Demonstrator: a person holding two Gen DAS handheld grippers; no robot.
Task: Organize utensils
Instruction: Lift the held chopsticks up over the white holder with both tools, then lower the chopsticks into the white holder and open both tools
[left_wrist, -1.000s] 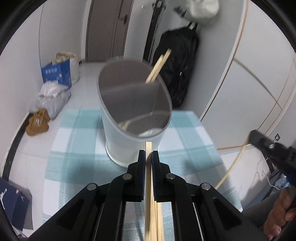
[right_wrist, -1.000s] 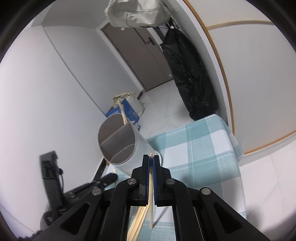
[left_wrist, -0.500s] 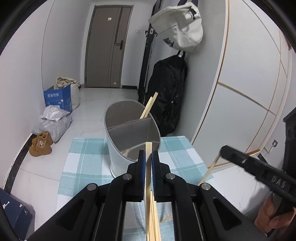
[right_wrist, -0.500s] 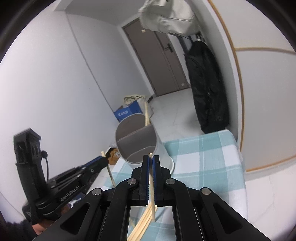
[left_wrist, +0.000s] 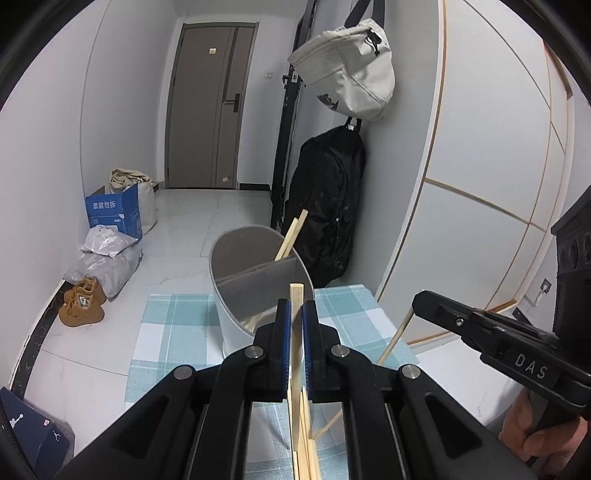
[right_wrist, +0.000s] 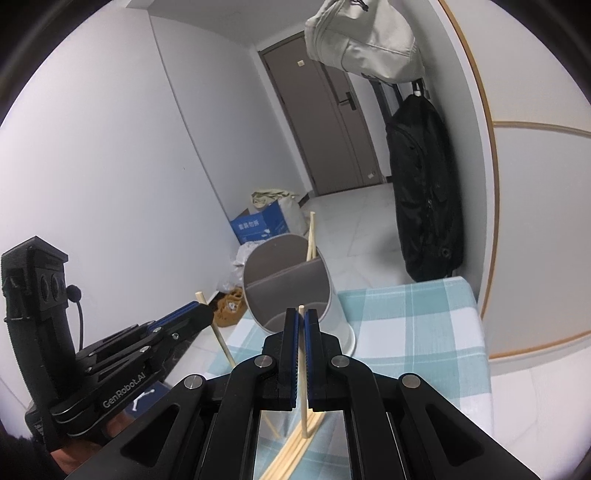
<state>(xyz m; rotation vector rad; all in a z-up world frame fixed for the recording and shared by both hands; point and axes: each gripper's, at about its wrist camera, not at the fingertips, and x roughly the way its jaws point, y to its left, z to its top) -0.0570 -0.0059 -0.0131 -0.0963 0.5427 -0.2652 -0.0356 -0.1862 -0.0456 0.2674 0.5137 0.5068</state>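
Note:
A grey two-compartment utensil holder (left_wrist: 258, 291) stands on a teal checked cloth (left_wrist: 173, 325); chopsticks (left_wrist: 291, 236) lean in its far compartment. My left gripper (left_wrist: 295, 314) is shut on a wooden chopstick (left_wrist: 295, 332), held upright in front of the holder. My right gripper (right_wrist: 301, 321) is shut on another thin chopstick (right_wrist: 303, 369), also in front of the holder (right_wrist: 291, 284). Several loose chopsticks (right_wrist: 295, 446) lie on the cloth below. The right gripper shows in the left wrist view (left_wrist: 417, 301), the left one in the right wrist view (right_wrist: 207, 314).
A black backpack (left_wrist: 325, 206) and a white bag (left_wrist: 347, 74) hang on the right wall. A blue box (left_wrist: 114, 214), plastic bags (left_wrist: 107, 258) and brown shoes (left_wrist: 81, 306) lie on the floor at left. A door (left_wrist: 207, 107) is behind.
Both grippers have pulled back and up from the holder, each still gripping its chopstick. The holder looks smaller and farther away.

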